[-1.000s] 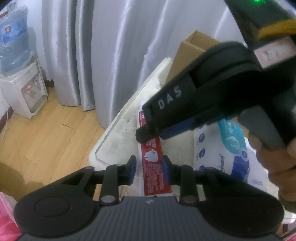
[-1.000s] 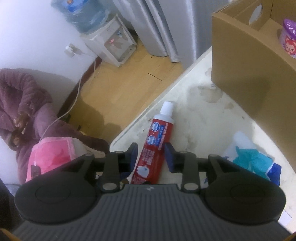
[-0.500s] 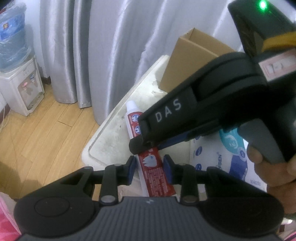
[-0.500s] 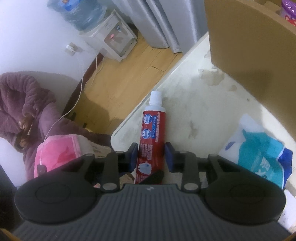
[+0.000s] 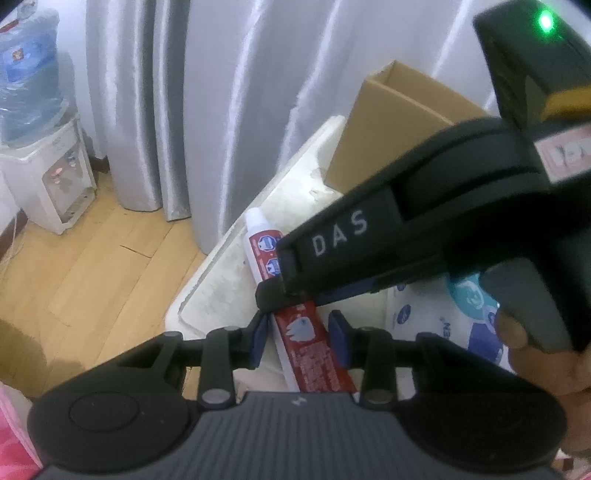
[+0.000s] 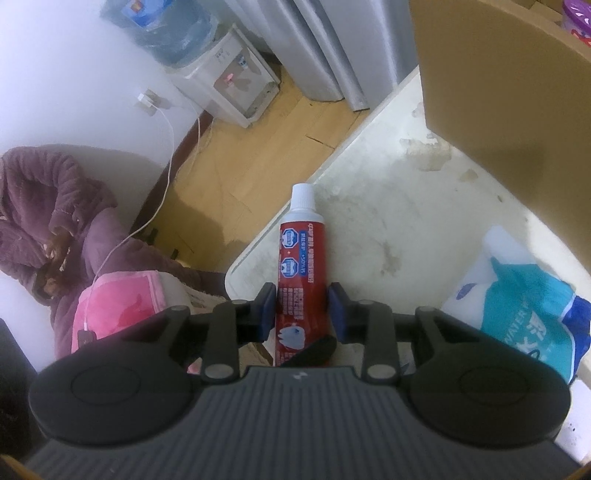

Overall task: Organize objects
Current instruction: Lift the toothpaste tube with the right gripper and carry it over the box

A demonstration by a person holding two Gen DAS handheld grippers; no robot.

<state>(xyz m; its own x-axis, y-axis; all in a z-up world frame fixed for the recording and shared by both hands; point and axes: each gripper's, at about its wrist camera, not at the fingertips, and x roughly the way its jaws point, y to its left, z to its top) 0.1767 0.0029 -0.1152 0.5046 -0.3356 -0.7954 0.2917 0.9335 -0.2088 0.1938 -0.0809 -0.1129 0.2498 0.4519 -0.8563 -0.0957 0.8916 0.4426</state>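
Note:
A red toothpaste tube [image 6: 301, 258] with a white cap points away from me over the corner of the white table [image 6: 388, 206]. My right gripper [image 6: 302, 310] is shut on the tube's lower half, both blue pads against its sides. In the left wrist view the same tube [image 5: 266, 243] runs between the pads of my left gripper [image 5: 300, 336]. Its jaws are opening, with a thin gap on each side of the tube. The right gripper's black body [image 5: 369, 236] crosses above the tube there, held by a hand [image 5: 535, 354].
A brown cardboard box [image 6: 498, 92] stands at the table's back right with a purple container [image 6: 576, 18] inside. A blue and white tissue pack [image 6: 517, 295] lies right of the tube. A water dispenser [image 6: 229, 85], grey curtains and wooden floor lie beyond the table.
My left jaws have spread a little off the tube. The right gripper has shifted up and right in the left view, uncovering the cap. The tube now sits straight between the right pads.

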